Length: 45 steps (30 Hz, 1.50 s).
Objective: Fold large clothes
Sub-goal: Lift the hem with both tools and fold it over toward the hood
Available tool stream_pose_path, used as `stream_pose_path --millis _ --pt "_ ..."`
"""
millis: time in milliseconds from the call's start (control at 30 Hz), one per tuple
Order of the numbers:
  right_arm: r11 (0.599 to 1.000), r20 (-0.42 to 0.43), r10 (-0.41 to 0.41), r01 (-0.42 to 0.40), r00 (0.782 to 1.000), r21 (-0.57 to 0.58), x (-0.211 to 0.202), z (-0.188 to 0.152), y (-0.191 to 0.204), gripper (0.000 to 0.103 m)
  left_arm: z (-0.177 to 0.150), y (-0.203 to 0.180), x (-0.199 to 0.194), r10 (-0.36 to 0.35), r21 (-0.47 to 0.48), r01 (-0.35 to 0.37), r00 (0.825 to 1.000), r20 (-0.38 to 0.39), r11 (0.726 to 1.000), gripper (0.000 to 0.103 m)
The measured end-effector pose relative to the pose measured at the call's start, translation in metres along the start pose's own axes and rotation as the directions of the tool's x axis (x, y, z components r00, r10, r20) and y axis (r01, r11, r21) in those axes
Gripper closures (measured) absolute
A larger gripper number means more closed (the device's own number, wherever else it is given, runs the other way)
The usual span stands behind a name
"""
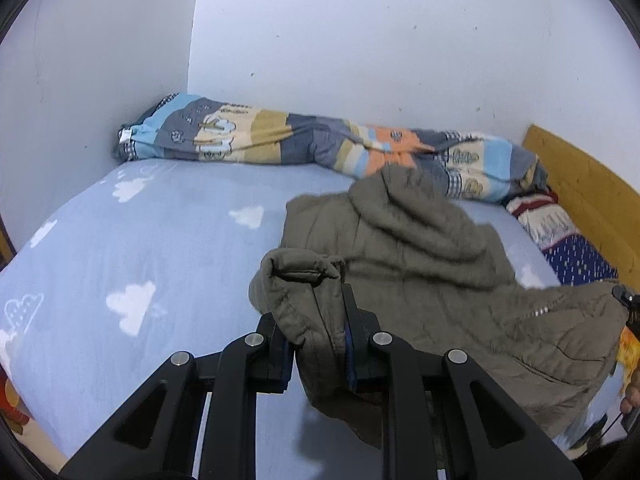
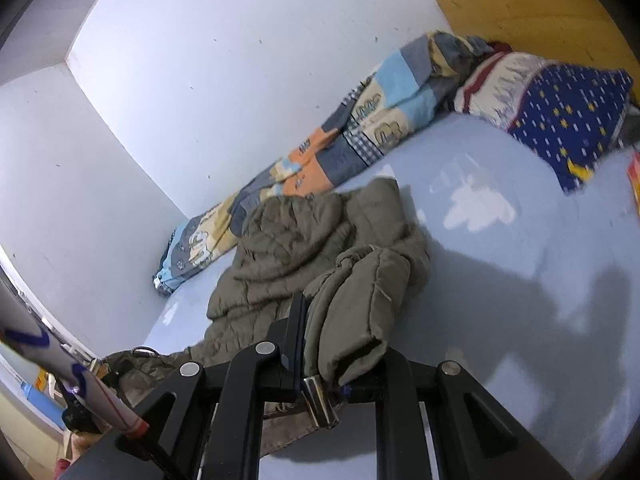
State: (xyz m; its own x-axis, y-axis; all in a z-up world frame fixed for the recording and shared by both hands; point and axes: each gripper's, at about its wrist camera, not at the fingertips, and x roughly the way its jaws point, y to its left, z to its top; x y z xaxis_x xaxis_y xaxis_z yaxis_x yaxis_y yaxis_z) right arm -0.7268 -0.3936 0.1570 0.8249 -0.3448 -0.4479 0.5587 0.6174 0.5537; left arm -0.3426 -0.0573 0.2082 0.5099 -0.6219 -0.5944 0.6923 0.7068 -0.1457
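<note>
Left gripper [image 1: 318, 332] and right gripper [image 2: 326, 354] clamp fabric (fingers nearly closed).

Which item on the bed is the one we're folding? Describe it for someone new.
On the light blue cloud-print bed sheet, in front of the patchwork quilt rolled along the wall, lies a padded jacket. It is the only plain olive-drab, quilted piece; both grippers grip it.

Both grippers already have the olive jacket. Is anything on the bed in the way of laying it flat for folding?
Nothing visible. The left gripper and right gripper each clamp the olive jacket. The light blue sheet around it is bare; the patchwork quilt lies along the wall, touching only the hood end.
</note>
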Motion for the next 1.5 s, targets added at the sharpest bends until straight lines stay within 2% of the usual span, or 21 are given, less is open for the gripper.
stream_pose_path --millis 233,400,567,700,833,867,1100,1200,1333,1500 --pt "1.0 0.016 -0.012 0.012 1.0 -0.014 0.033 0.058 0.008 0.089 0.06 0.002 0.03 -0.032 -0.043 0.033 0.999 0.019 0.999 0.084" --pt "0.998 0.014 -0.052 0.052 0.999 -0.046 0.074 0.1 0.016 0.089 0.105 -0.001 0.074 -0.043 -0.054 0.044 0.999 0.017 0.998 0.082" --pt "0.992 -0.005 -0.113 0.112 0.994 -0.049 0.143 0.144 0.011 0.089 0.148 -0.012 0.143 -0.004 -0.024 0.004 1.0 0.003 1.0 0.079" --pt "0.984 -0.028 -0.173 0.171 0.985 -0.042 0.203 0.166 -0.001 0.089 0.171 -0.004 0.203 0.021 -0.059 -0.023 0.999 -0.036 0.998 0.073" --pt "0.972 -0.056 -0.234 0.232 0.971 -0.037 0.26 0.178 -0.015 0.089 0.18 0.015 0.241 0.039 -0.079 -0.044 0.997 -0.059 0.996 0.058" --pt "0.969 -0.063 -0.245 0.243 0.967 -0.04 0.272 0.179 -0.018 0.089 0.181 0.019 0.249 0.064 -0.06 -0.067 0.997 -0.052 0.996 0.051" --pt "0.934 -0.103 -0.349 0.336 0.932 -0.121 0.346 0.17 -0.026 0.089 0.176 0.041 0.272 0.139 0.01 -0.139 0.99 -0.022 0.99 0.04" --pt "0.927 -0.12 -0.371 0.359 0.921 -0.112 0.366 0.166 -0.035 0.089 0.174 0.051 0.276 0.134 -0.006 -0.134 0.991 -0.026 0.991 0.029" --pt "0.928 -0.154 -0.372 0.366 0.915 -0.068 0.378 0.168 -0.045 0.089 0.173 0.051 0.275 0.126 0.006 -0.125 0.992 -0.018 0.992 0.029" --pt "0.929 -0.161 -0.369 0.37 0.915 -0.026 0.371 0.172 -0.052 0.089 0.181 0.055 0.268 0.037 -0.052 -0.037 0.999 -0.008 0.998 0.029"
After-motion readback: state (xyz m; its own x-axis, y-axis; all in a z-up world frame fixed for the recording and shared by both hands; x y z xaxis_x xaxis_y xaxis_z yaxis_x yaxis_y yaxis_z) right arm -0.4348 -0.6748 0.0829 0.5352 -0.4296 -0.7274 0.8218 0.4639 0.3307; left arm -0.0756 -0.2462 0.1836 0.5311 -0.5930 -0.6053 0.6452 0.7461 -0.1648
